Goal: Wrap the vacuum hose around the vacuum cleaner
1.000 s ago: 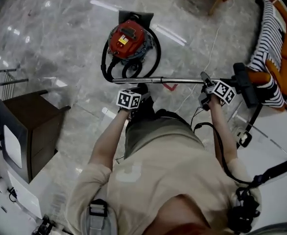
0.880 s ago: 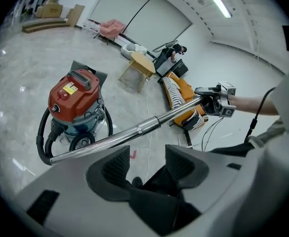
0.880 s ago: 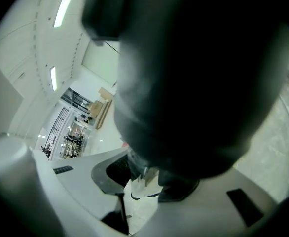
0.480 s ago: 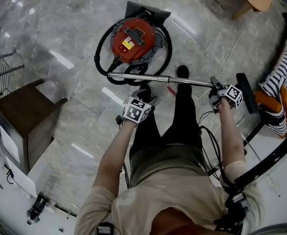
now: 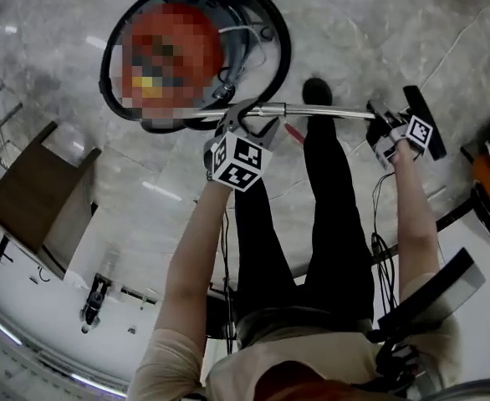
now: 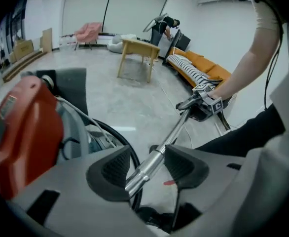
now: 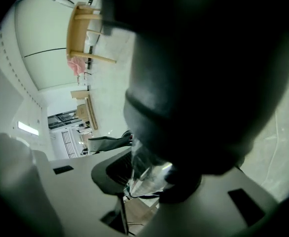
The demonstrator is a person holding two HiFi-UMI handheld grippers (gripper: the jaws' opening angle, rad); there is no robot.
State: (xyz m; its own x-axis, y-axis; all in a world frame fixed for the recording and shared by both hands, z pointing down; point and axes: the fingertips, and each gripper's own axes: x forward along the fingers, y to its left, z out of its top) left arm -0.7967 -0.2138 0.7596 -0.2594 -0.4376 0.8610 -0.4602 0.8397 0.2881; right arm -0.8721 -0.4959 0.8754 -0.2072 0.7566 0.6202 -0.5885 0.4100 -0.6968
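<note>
As left gripper (image 5: 249, 125) and right gripper (image 5: 380, 117) clamp wand (image 5: 337, 111), vacuum cleaner (image 6: 26, 132) beside it.

Wand (image 5: 329, 111): bright metal tube, smooth and glossy, with mirror glints. Vacuum cleaner (image 6: 23, 132): red plastic shell, smooth with a soft sheen. Hose (image 5: 283, 53): black, matt, rubber or plastic, not distinguishable. Floor (image 5: 354, 23): grey veined stone, polished, reflecting light in streaks. Left gripper (image 6: 143, 168): grey matt plastic body; pads (image 6: 110, 171) dark, matt, finely ribbed. Table (image 6: 134, 48): pale wood, matt. Cabinet (image 5: 32, 192): dark wood, low sheen.
</note>
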